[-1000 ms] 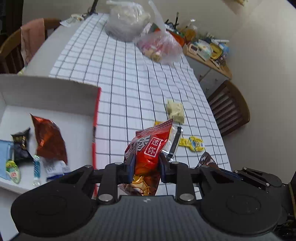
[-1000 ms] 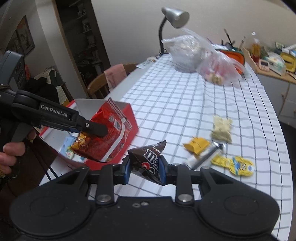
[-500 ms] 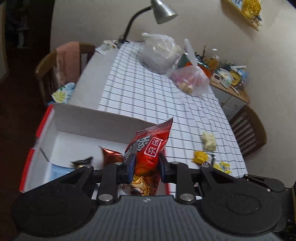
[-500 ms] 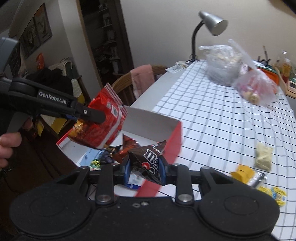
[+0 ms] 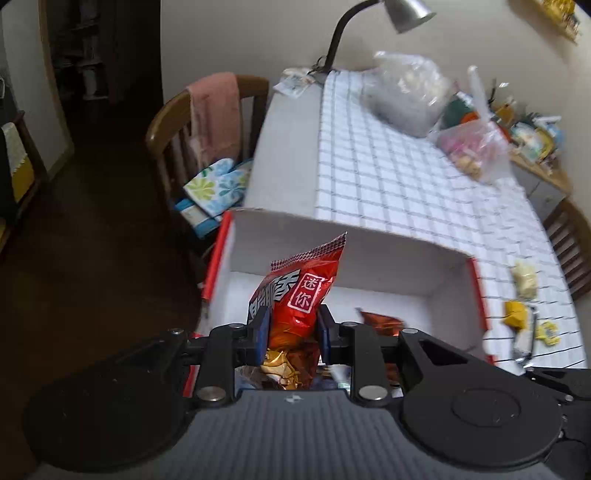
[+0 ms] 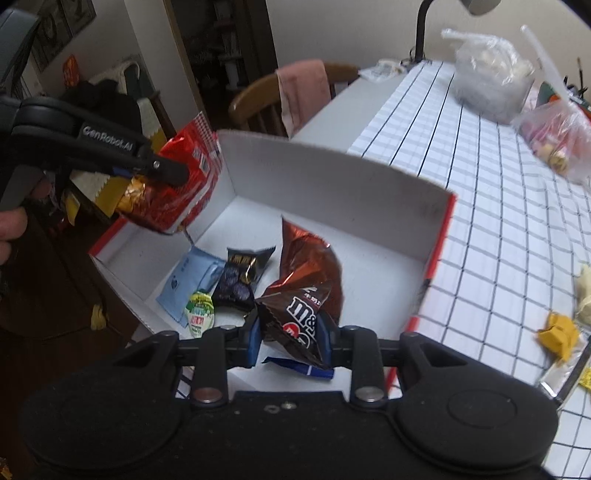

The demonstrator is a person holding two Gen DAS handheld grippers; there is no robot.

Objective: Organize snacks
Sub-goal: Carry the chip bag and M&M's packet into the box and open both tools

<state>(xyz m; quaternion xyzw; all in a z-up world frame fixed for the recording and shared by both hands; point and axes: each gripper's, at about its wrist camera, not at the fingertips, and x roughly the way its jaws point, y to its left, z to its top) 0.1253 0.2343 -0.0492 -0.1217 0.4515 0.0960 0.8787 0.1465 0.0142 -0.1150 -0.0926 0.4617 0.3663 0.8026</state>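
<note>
My left gripper [image 5: 292,334] is shut on a red snack packet [image 5: 299,291] with white Chinese lettering, held above the near left part of the open white box [image 5: 369,247]. In the right wrist view that same packet [image 6: 177,192] hangs over the box's left wall [image 6: 147,254]. My right gripper [image 6: 290,338] is shut on a dark brown M&M's bag [image 6: 295,317] over the box's near edge. Inside the box lie a copper foil bag [image 6: 306,266], a black packet [image 6: 242,277], a pale blue sachet [image 6: 192,277] and a small green-labelled sweet [image 6: 199,314].
Loose snacks stay on the checked tablecloth [image 6: 498,221] to the right: a yellow packet [image 6: 557,334] and a cream one [image 5: 524,278]. Two plastic bags [image 5: 410,92] and a desk lamp [image 5: 369,29] stand at the far end. A wooden chair [image 5: 192,122] with a pink cloth stands at the left.
Both grippers have swung left from the tablecloth to above the open box, each carrying its packet. The box interior now fills the middle of both views.
</note>
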